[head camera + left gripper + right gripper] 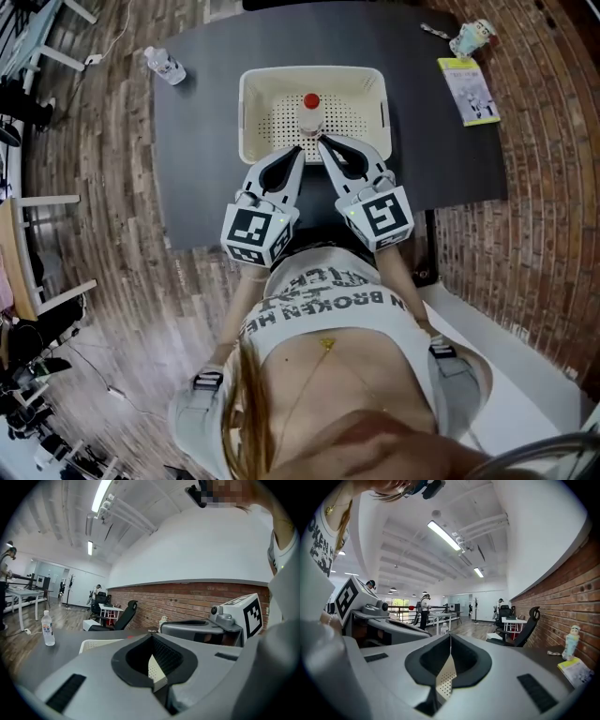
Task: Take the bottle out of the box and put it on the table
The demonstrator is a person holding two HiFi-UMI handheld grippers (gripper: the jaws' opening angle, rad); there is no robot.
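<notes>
Left gripper [298, 150]: jaws pressed together with nothing between them, as the left gripper view [152, 636] confirms. Its tip lies at the near rim of the box [247, 112], angled inward. Far to its left, near the far-left corner of the dark table [202, 159], a second bottle [165, 66] of clear plastic stands upright, well apart from the box.

Centre: the white perforated box sits on the table's midline. The bottle [310, 116], clear with a red cap, stands upright inside it, close to the near wall, just beyond the two gripper tips.

Right gripper [322, 142]: jaws likewise closed and empty, shown in the right gripper view [450, 637]. Its tip is at the near rim, angled inward, just beside the left gripper's tip.

Right edge of the table: a yellow-green booklet [469, 91] lies flat, and a small figurine [472, 37] is beyond it at the far corner.
</notes>
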